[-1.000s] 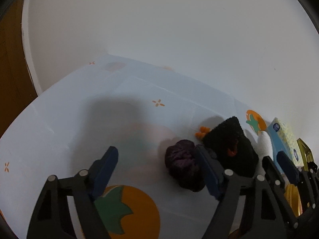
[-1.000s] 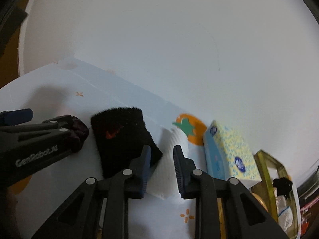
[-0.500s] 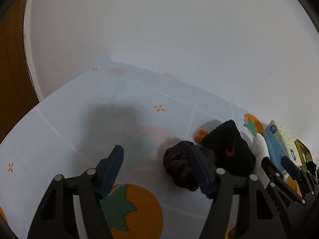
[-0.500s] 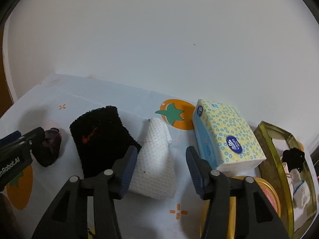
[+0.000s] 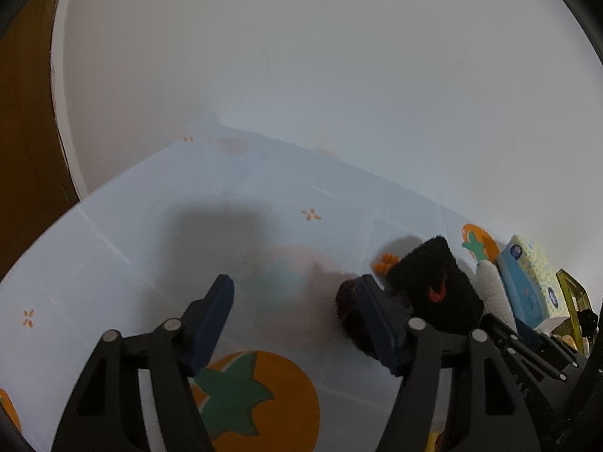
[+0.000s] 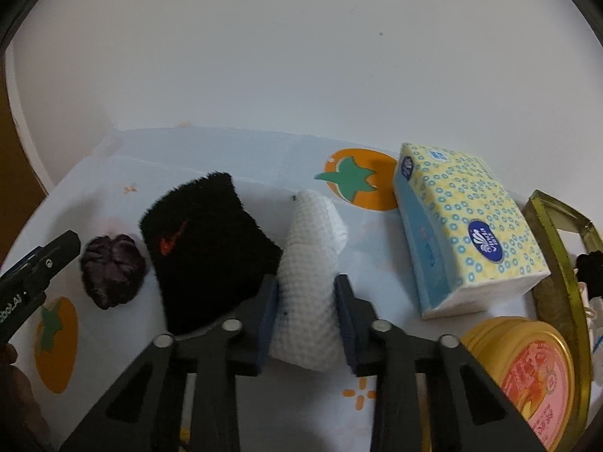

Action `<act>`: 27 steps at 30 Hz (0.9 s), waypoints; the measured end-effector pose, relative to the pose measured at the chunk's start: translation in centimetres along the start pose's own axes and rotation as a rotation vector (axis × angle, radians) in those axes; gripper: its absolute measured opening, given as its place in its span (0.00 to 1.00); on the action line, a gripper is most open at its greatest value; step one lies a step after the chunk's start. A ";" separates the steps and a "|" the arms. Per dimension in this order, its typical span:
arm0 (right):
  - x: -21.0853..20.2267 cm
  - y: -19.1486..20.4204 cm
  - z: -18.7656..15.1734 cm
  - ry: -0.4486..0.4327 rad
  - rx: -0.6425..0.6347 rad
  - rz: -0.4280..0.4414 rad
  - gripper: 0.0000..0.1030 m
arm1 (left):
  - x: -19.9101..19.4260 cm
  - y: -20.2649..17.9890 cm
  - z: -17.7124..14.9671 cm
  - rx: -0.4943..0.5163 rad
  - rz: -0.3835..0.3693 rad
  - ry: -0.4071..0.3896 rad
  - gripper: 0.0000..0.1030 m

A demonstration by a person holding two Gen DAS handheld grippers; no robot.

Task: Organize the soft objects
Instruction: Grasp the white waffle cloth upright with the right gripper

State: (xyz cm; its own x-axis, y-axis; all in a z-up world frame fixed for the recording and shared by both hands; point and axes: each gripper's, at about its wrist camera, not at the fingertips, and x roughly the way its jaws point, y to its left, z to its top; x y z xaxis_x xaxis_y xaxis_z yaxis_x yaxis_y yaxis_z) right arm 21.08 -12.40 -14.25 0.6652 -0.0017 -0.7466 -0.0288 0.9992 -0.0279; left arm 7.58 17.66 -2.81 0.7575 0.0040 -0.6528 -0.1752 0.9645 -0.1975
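In the right wrist view my right gripper [image 6: 306, 293] is open with its jaws on either side of a folded white waffle cloth [image 6: 309, 263] on the table. Left of the cloth lie a black fuzzy wristband [image 6: 203, 248] with a red mark and a dark purple scrunchie [image 6: 113, 269]. In the left wrist view my left gripper [image 5: 297, 301] is open and empty above the tablecloth [image 5: 150, 226]. Its right finger partly hides the scrunchie [image 5: 345, 307]. The wristband [image 5: 433, 286] and the white cloth [image 5: 493, 290] lie to its right.
A yellow and blue tissue pack [image 6: 463, 233] lies right of the white cloth. A round gold tin [image 6: 527, 373] and a gold-rimmed tray [image 6: 565, 263] holding small items sit at the right. A white wall runs behind the table. The table's left edge shows in the left wrist view.
My right gripper opened wider and moved right and forward, so its jaws now flank the white cloth. My left gripper drew back and left from the scrunchie.
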 end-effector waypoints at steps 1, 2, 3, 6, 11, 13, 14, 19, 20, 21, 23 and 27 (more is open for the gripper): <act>-0.3 -0.2 0.0 -0.011 0.011 0.022 0.25 | -0.3 0.2 0.1 -0.008 -0.007 -0.014 0.66; -0.7 -0.4 0.0 -0.023 0.030 0.061 0.24 | -0.6 0.5 0.3 -0.019 -0.020 -0.026 0.66; -1.2 -0.8 0.1 -0.038 0.057 0.108 0.22 | -0.8 0.7 0.5 -0.028 -0.030 -0.036 0.66; -3.0 -2.3 0.6 -0.114 0.139 0.230 0.22 | -1.6 1.6 0.9 -0.048 -0.050 -0.070 0.66; -6.9 -4.1 1.0 -0.278 0.185 0.363 0.22 | -2.4 3.0 1.3 -0.079 -0.071 -0.088 0.66; -8.0 -4.7 0.9 -0.313 0.191 0.377 0.22 | -2.8 3.2 1.4 -0.086 -0.078 -0.093 0.66; -8.4 -5.1 0.7 -0.329 0.195 0.374 0.22 | -2.6 3.4 1.4 -0.085 -0.081 -0.092 0.66; -9.1 -7.2 0.0 -0.338 0.233 0.380 0.22 | -2.0 2.2 1.1 -0.019 -0.111 -0.045 0.67; -9.6 -7.4 -0.3 -0.339 0.237 0.378 0.22 | -1.7 1.8 1.0 -0.004 -0.113 -0.033 0.68; -10.0 -7.7 -0.7 -0.345 0.233 0.369 0.22 | -1.3 1.4 0.8 0.010 -0.120 -0.018 0.68; -10.7 -7.9 -1.3 -0.360 0.217 0.348 0.22 | -0.5 0.5 0.6 0.029 -0.128 0.015 0.68; -12.6 -8.7 -2.6 -0.400 0.203 0.333 0.22 | 1.0 -0.5 0.1 0.038 -0.147 0.073 0.68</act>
State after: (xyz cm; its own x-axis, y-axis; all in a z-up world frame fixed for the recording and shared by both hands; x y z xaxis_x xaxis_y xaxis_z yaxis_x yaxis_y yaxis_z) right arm 11.00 -21.16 -6.40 0.8773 0.2909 -0.3818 -0.1676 0.9311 0.3241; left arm 8.52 17.23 -3.28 0.7251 -0.1560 -0.6707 -0.0412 0.9625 -0.2683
